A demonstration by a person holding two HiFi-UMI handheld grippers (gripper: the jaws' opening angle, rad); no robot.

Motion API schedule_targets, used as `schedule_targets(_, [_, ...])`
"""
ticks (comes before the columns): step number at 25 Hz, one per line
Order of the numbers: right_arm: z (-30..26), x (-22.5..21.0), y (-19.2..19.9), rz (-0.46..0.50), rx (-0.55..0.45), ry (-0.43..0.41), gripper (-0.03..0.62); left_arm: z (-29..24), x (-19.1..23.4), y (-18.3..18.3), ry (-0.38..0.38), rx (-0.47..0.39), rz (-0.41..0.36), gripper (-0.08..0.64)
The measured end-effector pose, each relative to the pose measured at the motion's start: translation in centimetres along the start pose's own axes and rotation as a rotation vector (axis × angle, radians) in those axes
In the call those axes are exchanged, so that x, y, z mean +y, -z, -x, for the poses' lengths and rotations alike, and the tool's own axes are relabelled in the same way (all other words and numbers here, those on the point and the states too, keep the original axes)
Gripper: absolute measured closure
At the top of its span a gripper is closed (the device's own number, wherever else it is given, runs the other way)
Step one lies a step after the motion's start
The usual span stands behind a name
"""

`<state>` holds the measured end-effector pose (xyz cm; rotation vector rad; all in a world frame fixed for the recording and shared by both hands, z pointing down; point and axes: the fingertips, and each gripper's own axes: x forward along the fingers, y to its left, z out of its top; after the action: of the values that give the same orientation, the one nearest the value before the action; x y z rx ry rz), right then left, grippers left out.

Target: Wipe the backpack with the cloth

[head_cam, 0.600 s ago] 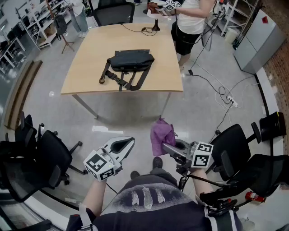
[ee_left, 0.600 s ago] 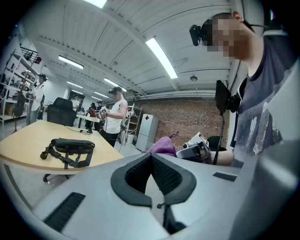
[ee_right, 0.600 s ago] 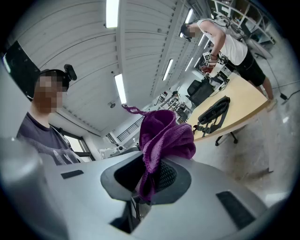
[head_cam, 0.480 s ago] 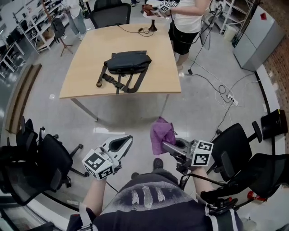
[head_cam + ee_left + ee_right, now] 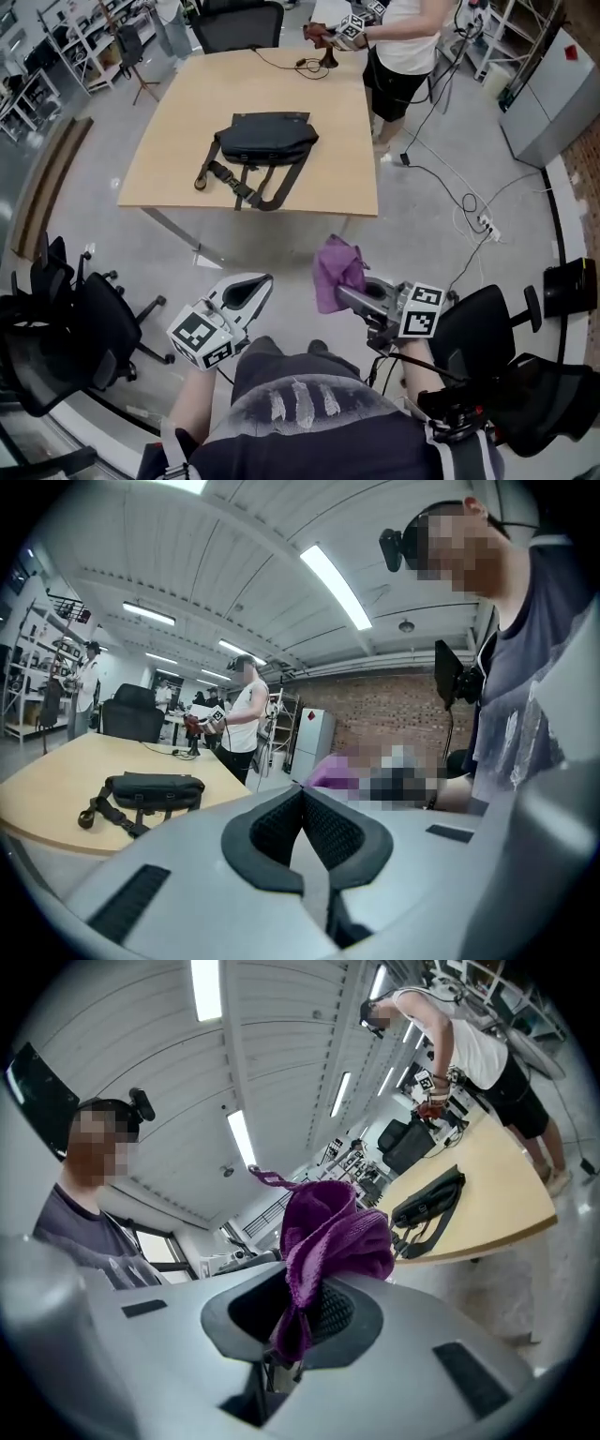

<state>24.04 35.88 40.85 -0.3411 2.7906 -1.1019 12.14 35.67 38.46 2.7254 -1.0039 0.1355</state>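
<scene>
A dark backpack (image 5: 265, 137) lies flat on the wooden table (image 5: 178, 159), its straps trailing toward the near edge; it also shows in the left gripper view (image 5: 150, 790) and the right gripper view (image 5: 427, 1202). My right gripper (image 5: 339, 294) is shut on a purple cloth (image 5: 336, 272), held up well short of the table; the cloth (image 5: 323, 1246) bunches out of the jaws. My left gripper (image 5: 261, 282) is shut and holds nothing, its pads (image 5: 302, 834) meeting. Both grippers hang over the floor in front of the table.
A person (image 5: 405, 33) stands at the table's far right corner, holding grippers. Cables and a small stand (image 5: 328, 58) lie at the table's far edge. Office chairs stand at my left (image 5: 66, 319) and right (image 5: 487, 323). A power strip and cords (image 5: 478, 217) trail on the floor.
The view has shifted slightly nearer the table. Both grippers hold about the same pose, the cloth still clamped in the right one.
</scene>
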Motion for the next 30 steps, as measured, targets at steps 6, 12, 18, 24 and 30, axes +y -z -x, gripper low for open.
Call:
schedule_targets(6, [-5.5,-5.2,-4.1,0.176,0.136,0.115,0.554,-0.1,8.9,-0.2,-0.061,-0.014,0.053,0.554])
schedule_targets(12, [-12.3,-15.2,-10.8,0.195,0.166,0.426,0.554,-0.8,21.4,-1.6,-0.025,-0.009,0.087,0.554])
schedule_targets(18, [-18.3,-21.2,-16.8,0.278,0.254,0.620,0.555,-1.4,32.1,-5.9,0.049,-0.057,0.141,0.554])
schedule_targets(24, [-20.6,-27.5,-20.0,0.366,0.377,0.805,0.554,-3.8,38.8,-5.7,0.065,0.004,0.143,0.554])
schedule_targets(30, [-19.5,-38.3,-23.9,0.471,0.540,0.961,0.554,-7.5,41.5,-6.2,0.026,0.060,0.146,0.552])
